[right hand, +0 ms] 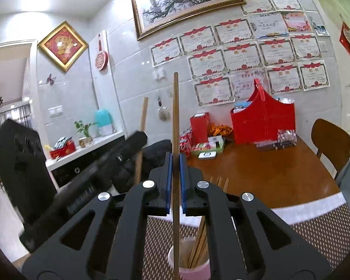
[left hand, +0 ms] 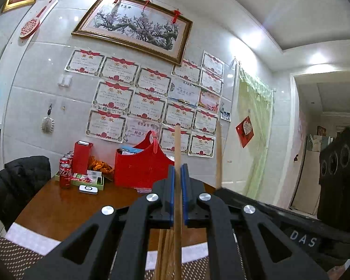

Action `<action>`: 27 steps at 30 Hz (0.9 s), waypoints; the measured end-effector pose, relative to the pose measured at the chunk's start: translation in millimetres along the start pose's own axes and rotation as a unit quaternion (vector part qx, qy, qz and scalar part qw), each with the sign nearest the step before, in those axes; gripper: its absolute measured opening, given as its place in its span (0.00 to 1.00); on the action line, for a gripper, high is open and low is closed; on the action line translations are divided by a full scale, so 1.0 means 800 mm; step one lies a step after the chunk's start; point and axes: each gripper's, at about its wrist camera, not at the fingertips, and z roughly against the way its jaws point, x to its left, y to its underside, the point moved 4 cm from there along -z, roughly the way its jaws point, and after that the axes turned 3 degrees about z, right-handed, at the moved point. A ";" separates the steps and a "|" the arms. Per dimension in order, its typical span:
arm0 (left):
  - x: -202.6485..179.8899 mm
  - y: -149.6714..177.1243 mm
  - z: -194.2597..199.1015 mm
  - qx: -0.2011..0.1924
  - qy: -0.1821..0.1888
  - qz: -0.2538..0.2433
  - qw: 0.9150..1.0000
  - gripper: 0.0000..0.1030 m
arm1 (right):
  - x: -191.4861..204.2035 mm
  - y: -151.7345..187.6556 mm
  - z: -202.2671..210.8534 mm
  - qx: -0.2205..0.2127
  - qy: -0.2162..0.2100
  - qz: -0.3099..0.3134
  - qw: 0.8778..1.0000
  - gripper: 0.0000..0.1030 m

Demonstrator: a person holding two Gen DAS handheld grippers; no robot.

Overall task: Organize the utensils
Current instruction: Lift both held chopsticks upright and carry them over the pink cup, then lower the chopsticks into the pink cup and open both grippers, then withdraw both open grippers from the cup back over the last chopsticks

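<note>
Gripping one upright wooden chopstick [left hand: 177, 154]: left tongs [left hand: 177, 175], clamped. Right tongs [right hand: 175, 163]: clamped on another chopstick [right hand: 175, 116], above pink cup [right hand: 189, 270] of chopsticks on woven mat [right hand: 319, 228], brown table [right hand: 268, 175].

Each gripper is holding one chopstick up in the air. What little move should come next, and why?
Probably lower the right gripper so its chopstick slides down into the pink cup below. Both grippers are shut on upright chopsticks, the left gripper on a paler chopstick, and the cup already holds several others, so that looks like where they go.
</note>
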 end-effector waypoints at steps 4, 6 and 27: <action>0.019 0.025 -0.030 -0.010 0.002 0.011 1.000 0.05 | -0.017 0.004 -0.034 0.003 0.008 -0.009 1.000 0.06; 0.033 0.041 -0.042 -0.006 -0.001 0.024 1.000 0.05 | -0.023 0.019 -0.049 0.014 0.012 -0.011 1.000 0.06; 0.033 0.039 0.082 0.039 -0.123 -0.017 0.991 0.96 | -0.061 0.042 0.045 0.022 0.080 -0.078 0.994 0.95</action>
